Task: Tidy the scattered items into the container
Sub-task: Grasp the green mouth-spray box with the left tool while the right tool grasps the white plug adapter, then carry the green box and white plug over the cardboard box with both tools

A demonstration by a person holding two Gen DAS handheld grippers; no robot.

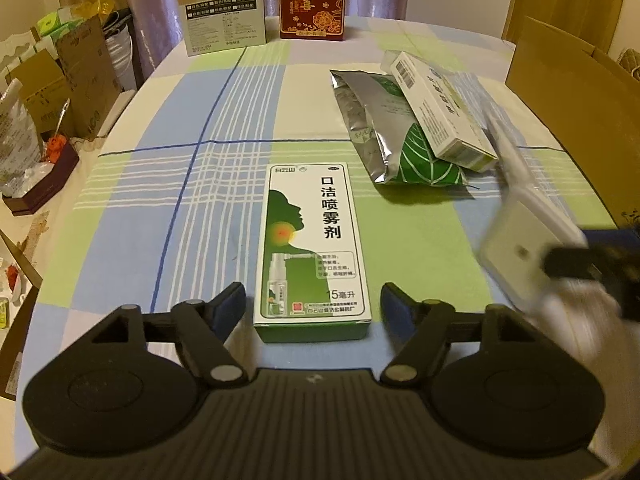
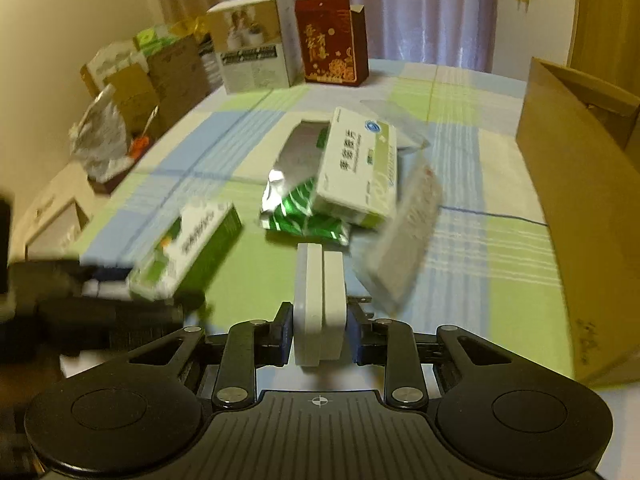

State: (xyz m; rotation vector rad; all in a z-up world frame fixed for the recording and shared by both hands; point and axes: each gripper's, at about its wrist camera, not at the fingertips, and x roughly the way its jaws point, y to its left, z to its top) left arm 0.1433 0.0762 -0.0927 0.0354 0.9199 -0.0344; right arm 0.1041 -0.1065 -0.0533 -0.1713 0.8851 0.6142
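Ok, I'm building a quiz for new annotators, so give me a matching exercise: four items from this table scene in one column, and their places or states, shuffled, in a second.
Items:
1. green and white spray box
2. white plug adapter
3. foil pouch
4. brown cardboard box

Places or states:
A. standing open at the table's right edge
B. clamped between the right gripper's fingers
C. lying flat just ahead of the open left gripper
D. under a white medicine box

Pairs: 1-C, 2-B, 3-D, 4-A

Checked cloth surface (image 1: 224, 128), matt; green-white card spray box (image 1: 314, 248), smooth; shiny silver foil pouch (image 1: 376, 128); brown corrugated carton (image 2: 580, 208), dull.
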